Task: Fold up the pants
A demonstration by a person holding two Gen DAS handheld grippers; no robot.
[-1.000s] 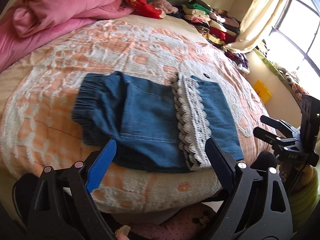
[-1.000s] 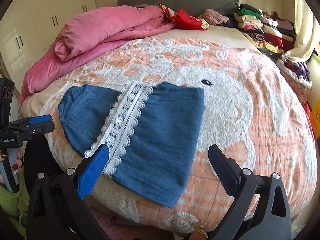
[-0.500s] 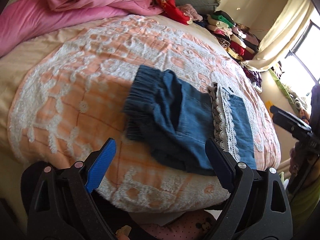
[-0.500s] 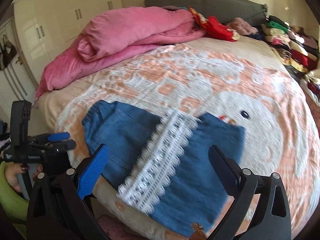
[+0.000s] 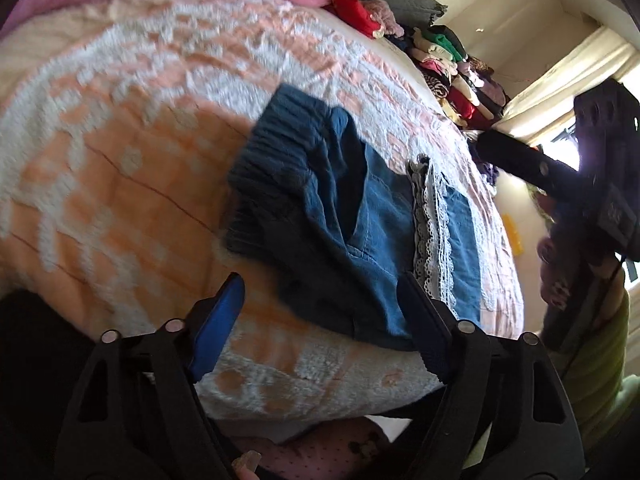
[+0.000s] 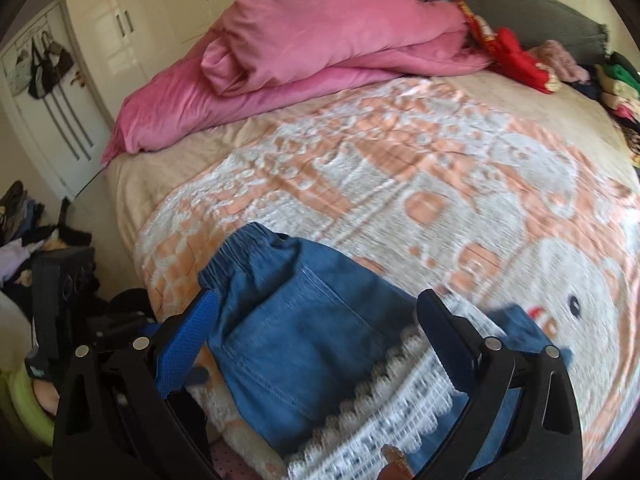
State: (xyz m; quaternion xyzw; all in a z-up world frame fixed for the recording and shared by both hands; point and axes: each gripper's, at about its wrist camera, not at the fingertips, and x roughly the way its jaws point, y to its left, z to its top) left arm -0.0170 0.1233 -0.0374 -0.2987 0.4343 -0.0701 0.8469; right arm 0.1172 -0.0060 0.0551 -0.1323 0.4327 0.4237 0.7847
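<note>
A: Pants [image 5: 352, 220] lie at center of the left view, on the bed [image 5: 120, 152] near its close edge. Already doubled over, lace hem [image 5: 434, 236] on top.

B: Long axis?

A: Runs from upper left, the waistband [image 5: 276, 160], down to lower right past the lace.

B: Left tongs [image 5: 320, 308]?

A: Open, holding nothing. They sit at bottom center of the frame, apart from the cloth, which lies just ahead and slightly right.

B: Right tongs [image 6: 316, 340]?

A: Also open and empty. In the right view the pants [image 6: 296, 340] fill the gap between the 2 fingers at lower center; contact can't be judged through the blur.

B: Nearer side?

A: My guess: the right tongs, already over the pocket and lace [image 6: 400, 408]. The left faces the waistband end.

B: Remaining?

A: Likely 1 more fold along the axis, waistband toward lace. Pink quilt [image 6: 320, 40] lies upper center, well apart.
</note>
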